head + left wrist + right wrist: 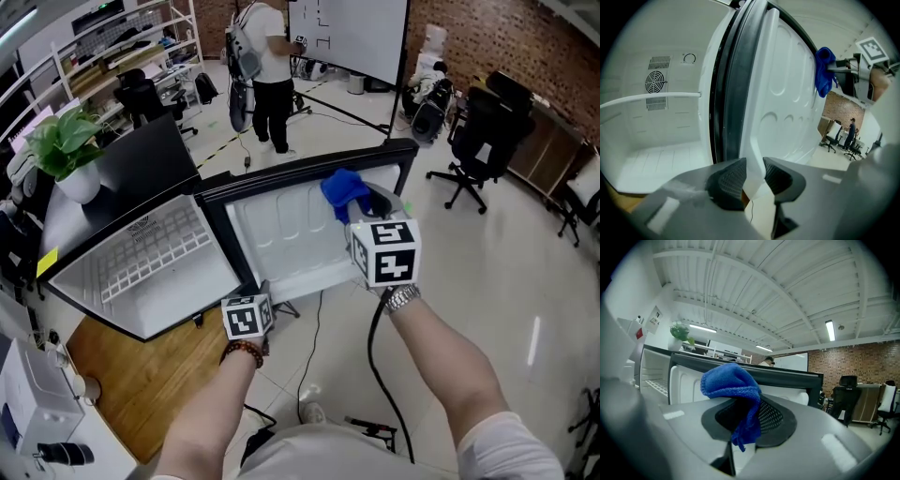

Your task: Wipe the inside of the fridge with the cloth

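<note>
The fridge (159, 253) stands open, its white inside bare with a wire shelf. Its door (281, 234) swings out toward me, white liner facing me. My left gripper (262, 289) is shut on the door's lower edge; in the left gripper view the pads (776, 176) pinch the white liner edge (754, 154). My right gripper (364, 204) holds a blue cloth (343, 190) against the liner near the door's black top rim. The right gripper view shows the cloth (731, 380) bunched between the shut right gripper (747, 420). From the left gripper view the cloth (824, 70) hangs at the door's far end.
A potted plant (67, 150) sits on the fridge's black top. A person (267, 66) stands behind by a whiteboard (352, 33). Office chairs (483, 131) are at the right. A black cable (375, 366) trails on the floor by my feet.
</note>
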A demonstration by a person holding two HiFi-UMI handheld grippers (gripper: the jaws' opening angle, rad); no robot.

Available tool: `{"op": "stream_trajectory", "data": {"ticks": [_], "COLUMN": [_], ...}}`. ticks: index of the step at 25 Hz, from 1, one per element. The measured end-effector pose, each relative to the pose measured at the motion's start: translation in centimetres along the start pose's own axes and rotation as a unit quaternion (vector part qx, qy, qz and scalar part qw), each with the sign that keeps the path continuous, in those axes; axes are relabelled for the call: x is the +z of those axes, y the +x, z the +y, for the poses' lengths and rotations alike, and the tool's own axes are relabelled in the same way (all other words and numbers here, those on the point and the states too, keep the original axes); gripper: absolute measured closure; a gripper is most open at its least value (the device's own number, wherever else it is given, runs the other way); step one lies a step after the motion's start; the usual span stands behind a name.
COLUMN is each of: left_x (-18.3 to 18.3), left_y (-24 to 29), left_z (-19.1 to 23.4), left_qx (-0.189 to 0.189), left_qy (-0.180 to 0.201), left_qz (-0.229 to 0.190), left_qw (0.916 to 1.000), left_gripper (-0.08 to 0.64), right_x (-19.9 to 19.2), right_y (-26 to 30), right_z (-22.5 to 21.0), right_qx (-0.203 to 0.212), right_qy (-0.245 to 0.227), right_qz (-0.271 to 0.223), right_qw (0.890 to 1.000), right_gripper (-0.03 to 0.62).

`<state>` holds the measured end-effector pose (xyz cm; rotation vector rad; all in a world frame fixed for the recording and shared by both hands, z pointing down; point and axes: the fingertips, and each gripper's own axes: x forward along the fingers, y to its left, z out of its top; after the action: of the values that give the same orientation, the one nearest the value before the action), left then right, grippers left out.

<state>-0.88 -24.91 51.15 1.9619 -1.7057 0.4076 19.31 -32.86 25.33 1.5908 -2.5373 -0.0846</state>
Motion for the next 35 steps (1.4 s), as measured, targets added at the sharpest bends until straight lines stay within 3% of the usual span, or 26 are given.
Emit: {"op": "stream_trajectory", "data": {"ticks": [10,16,19,22,29,35], "left_x": [-0.1,-0.1,0.0,0.1,-0.1,-0.5], "left_y": [0.0,-0.3,-0.3,-0.3,-0.4,-0.4], "left_z": [-0.1,-0.1,-0.4,-0.5,-0.5,-0.5], "left_qx": [0.002,0.005,0.003,-0.001,-0.008,-0.014], "left_qy": [-0.002,-0.005,-0.006,-0.006,-0.003,-0.002], "left_qz": [0.0,-0.002,-0.006,-0.011,-0.017,-0.01], "left_qw": [1.0,1.0,1.0,0.9999,0.9998,0.9998], "left_gripper": [0.443,0.443,0.445,0.443,0.443,0.443], "right_x": [-0.7,-0.6,0.0,0.2,-1.9,-3.1], "right_y": [-0.7,-1.4,-2.3,-2.9,-2.4,-1.1], "right_z": [-6.6,-6.9,-3.6,2.2,15.3,21.3], "right_qx": [-0.069,-0.072,-0.039,0.02,0.142,0.193], "right_qy": [0.001,-0.001,-0.004,-0.01,-0.024,-0.027], "right_qz": [0.007,0.003,-0.012,-0.023,-0.012,0.002], "right_qw": [0.998,0.997,0.999,0.999,0.989,0.981], "right_gripper": [0.522,0.522,0.522,0.522,0.522,0.522]}}
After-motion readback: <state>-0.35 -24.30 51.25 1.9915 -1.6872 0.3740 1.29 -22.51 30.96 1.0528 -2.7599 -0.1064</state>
